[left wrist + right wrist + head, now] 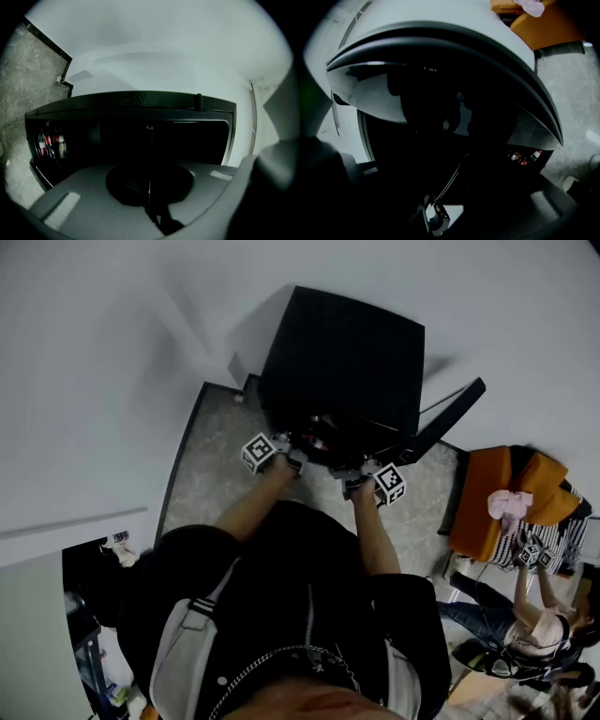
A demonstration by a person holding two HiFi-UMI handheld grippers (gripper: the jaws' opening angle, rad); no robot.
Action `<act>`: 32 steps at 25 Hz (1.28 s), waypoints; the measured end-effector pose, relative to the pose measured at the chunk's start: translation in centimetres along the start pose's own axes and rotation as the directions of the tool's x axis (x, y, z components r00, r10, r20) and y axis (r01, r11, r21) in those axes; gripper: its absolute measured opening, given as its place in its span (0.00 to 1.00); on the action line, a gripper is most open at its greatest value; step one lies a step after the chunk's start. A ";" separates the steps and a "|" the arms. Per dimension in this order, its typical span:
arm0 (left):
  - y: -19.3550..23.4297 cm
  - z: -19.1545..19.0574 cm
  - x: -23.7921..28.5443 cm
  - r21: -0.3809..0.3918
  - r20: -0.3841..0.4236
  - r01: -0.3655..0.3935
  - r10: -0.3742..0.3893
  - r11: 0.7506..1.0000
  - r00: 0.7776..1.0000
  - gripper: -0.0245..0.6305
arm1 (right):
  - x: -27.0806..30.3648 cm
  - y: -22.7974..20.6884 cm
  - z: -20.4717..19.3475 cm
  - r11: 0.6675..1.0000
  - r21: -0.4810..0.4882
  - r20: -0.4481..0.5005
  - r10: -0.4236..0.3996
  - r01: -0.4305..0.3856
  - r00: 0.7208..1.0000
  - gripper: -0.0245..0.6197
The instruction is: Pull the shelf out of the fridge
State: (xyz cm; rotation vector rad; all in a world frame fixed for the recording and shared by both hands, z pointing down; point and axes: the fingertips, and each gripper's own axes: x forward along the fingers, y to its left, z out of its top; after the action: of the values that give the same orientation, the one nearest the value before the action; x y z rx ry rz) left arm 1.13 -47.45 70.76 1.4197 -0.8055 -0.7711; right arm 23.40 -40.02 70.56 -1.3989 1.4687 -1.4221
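A small black fridge [342, 352] stands on the floor with its door [450, 418] swung open to the right. Both grippers reach into its open front from above. My left gripper [298, 457] is shut on the thin shelf [150, 187], which shows edge-on as a dark line running between its grey jaws [154, 218]. My right gripper [349, 479] is open; in the right gripper view its jaws [445, 206] stand wide apart, with the shelf's edge [449, 185] passing between them untouched. The fridge's inside is very dark, so the rest of the shelf is hidden.
Bottles [49, 145] sit in the door's rack, also seen as bottles [525, 157] in the right gripper view. Grey stone floor [206, 474] surrounds the fridge, with white wall behind. An orange seat [506, 502] and another person [534, 615] are at the right.
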 end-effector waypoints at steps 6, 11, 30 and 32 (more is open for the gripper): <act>-0.2 -1.1 -1.0 -0.046 -0.082 0.025 -0.029 0.999 0.996 0.07 | 1.1 0.1 -0.1 0.995 0.083 -0.012 0.063 -0.062 0.998 0.21; -0.4 -0.6 -1.5 -0.011 -0.133 0.048 -0.049 0.999 0.990 0.07 | 1.1 -0.2 -0.7 0.992 0.112 0.002 0.060 -0.060 0.998 0.09; -0.5 0.7 -1.8 0.028 -0.107 0.027 -0.023 0.999 0.994 0.07 | -0.4 -0.3 -1.3 0.990 0.130 -0.011 0.059 -0.057 0.998 0.09; -0.5 0.6 -2.3 0.028 -0.102 0.028 -0.025 0.999 0.994 0.07 | -0.9 -0.4 -1.6 0.990 0.131 -0.010 0.055 -0.053 0.998 0.09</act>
State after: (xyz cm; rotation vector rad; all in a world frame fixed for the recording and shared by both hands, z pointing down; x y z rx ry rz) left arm -0.59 -45.85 70.18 1.4864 -0.7233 -0.7032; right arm 22.21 -38.71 71.06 -1.2618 1.3856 -1.4690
